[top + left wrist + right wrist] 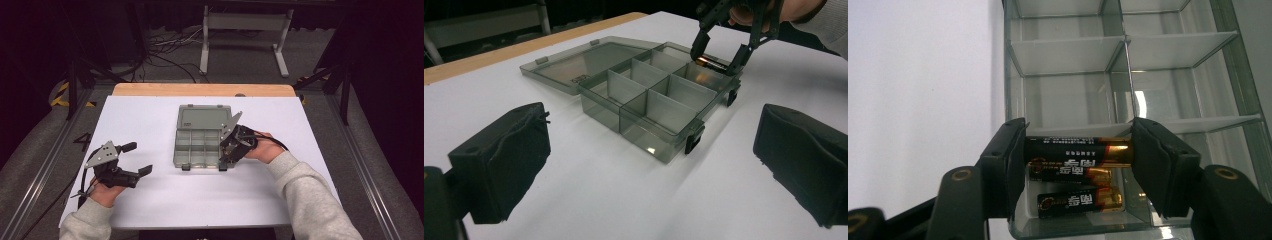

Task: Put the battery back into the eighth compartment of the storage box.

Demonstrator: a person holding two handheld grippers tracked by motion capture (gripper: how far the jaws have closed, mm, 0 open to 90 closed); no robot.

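Over near-right compartment of organiser box (pixel 200 145) on desk (pixel 150 200): right gripper (pixel 1078 155), fingers clamped endwise on battery (pixel 1075 148). Below, two batteries (pixel 1080 200) stowed. Other compartments unfilled. Left gripper (pixel 137 159) idle, fingers apart, empty.

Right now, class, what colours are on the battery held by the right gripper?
The battery is black with a gold end band, clearest in the right gripper view.

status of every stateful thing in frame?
Compartment box: lid open, lying flat behind it.
Held battery: clamped end to end, above corner compartment.
Two batteries: lying in that compartment.
Right hand-held gripper: shut on battery.
Left hand-held gripper: open, empty.
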